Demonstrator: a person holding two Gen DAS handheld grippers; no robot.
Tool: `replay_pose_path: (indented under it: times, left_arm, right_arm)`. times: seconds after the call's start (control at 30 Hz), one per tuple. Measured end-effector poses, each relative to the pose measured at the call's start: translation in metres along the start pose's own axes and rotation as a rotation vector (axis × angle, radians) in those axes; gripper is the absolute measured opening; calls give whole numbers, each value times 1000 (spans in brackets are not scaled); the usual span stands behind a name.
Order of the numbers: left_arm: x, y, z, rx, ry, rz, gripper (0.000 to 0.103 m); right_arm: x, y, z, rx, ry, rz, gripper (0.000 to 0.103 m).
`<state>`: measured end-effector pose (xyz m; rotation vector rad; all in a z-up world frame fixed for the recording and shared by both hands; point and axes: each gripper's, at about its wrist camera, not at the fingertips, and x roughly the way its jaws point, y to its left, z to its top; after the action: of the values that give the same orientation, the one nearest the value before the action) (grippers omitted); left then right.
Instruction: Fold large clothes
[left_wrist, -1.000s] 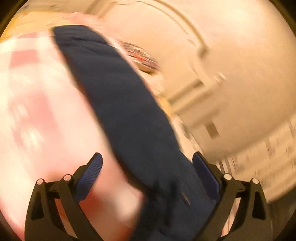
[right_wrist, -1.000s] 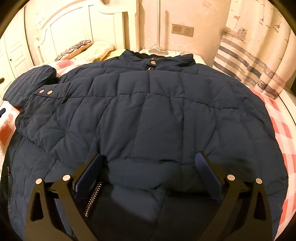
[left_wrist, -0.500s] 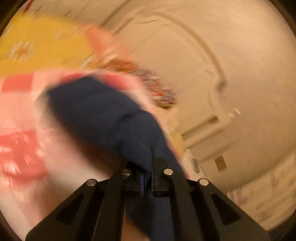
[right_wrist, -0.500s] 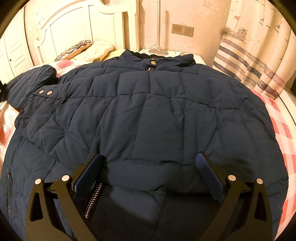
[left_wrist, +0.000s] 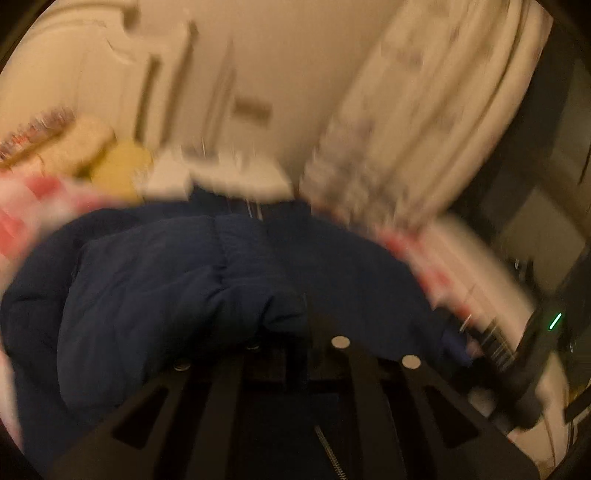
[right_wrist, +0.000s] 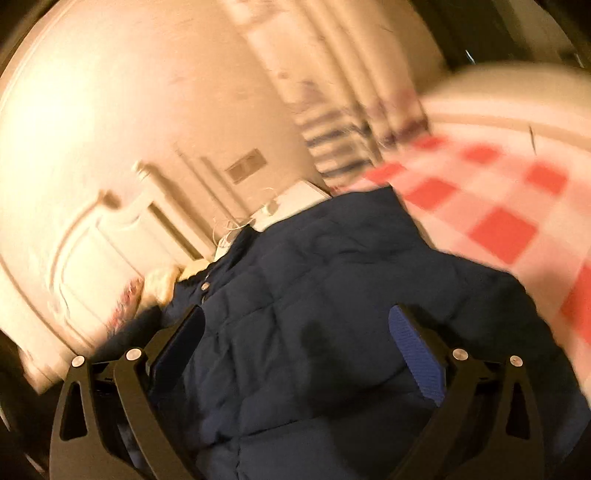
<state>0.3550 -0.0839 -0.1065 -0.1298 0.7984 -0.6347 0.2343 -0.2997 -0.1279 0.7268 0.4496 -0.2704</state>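
While both views are smearing with motion, the left gripper (left_wrist: 295, 332) is showing its jaws pressed together on a bunched fold of the navy quilted puffer jacket (left_wrist: 184, 280), most likely the sleeve, holding it lifted just ahead of the tips so it can go across the body. Jacket body is spreading out in front of and below those jaws on the red-and-white checked bedspread (right_wrist: 491, 206), collar end far from the tongs, near the white bedside table (left_wrist: 236, 177). Right gripper (right_wrist: 295, 350) is hovering with jaws wide apart, blue ribbed pads (right_wrist: 417, 358) clamping nothing, quilted fabric lying between and below them; probably lining up on the hem to pin or grab it. White panelled headboard (right_wrist: 74, 258) is sitting off to its left. Judgement: sleeve fold is underway, main folds not yet done. Risk: slippery padded shell sliding out of the pinch.
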Motion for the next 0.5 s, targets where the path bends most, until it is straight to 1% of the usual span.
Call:
replay_pose_path:
  times: [0.03,0.07,0.1,0.13,0.17,0.2,0.23,0.27,0.3,0.33,0.37,0.4,0.43,0.47,0.5]
  left_arm:
    - [13,-5,-8,18,38,24,16]
    - [28,-10,-17,60,84,60,21]
    - [33,-15,-22,101,95,78,24]
    - [32,-19,-27,132,97,74,38]
    - [31,-23,-22,163,120,31,62]
    - [25,-26,-20,180,138,3,71]
    - [9,-32,-18,203,123,8,74]
    - [-7,-40,-17,230,79,29,75]
    - [-30,-45,-16,271,14,42,78]
    - [-56,-48,-17,314,-76,55,89]
    - [-79,-47,-16,330,-154,79,101]
    - [-100,-40,-18,318,-234,114,101]
    - [-110,-30,-17,289,-264,135,101]
    - [-118,-11,-17,223,-273,167,101]
    - [-123,14,-20,131,-266,226,101]
  right_arm:
    - [3,-5,2,28,12,2,97]
    - [3,-6,2,34,11,5,97]
    - [3,-5,1,30,7,6,97]
    - [3,-3,1,16,9,6,97]
    - [5,-1,0,2,16,6,97]
    - [7,3,-1,-13,24,5,97]
    - [7,1,1,-18,28,5,97]
    - [9,2,1,-24,32,3,97]
    - [9,1,2,-24,33,3,97]
    - [10,1,3,-22,34,5,97]
    - [10,0,3,-19,35,7,97]
    - [10,0,3,-17,37,9,97]
    - [8,-2,3,-18,39,9,97]
    - [7,-1,2,-20,41,9,97]
    - [8,-1,2,-25,43,10,97]
